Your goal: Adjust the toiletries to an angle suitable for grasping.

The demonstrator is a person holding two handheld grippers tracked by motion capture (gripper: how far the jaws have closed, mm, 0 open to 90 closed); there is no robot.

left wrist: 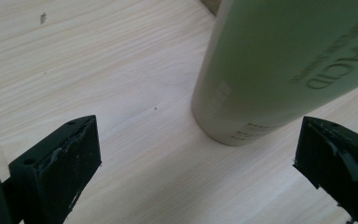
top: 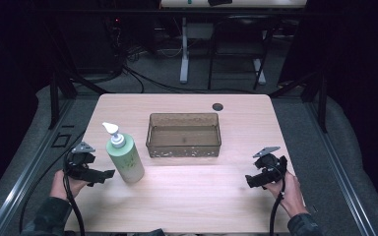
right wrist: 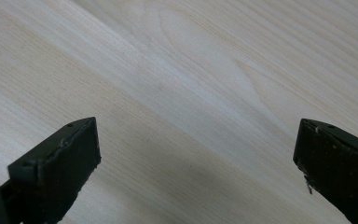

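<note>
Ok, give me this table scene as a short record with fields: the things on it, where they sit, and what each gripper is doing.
surface: light wooden table
bottle: pale green pump bottle with white pump, upright, left of the bin
bin: clear brown rectangular plastic bin, centre, nothing seen inside
left gripper: jaws open, facing the bottle's base, not touching
right gripper: jaws open, over bare wood

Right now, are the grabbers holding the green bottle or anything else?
Nothing is held. The left gripper stands open just short of the green bottle, and the right gripper is open over the bare table.
</note>
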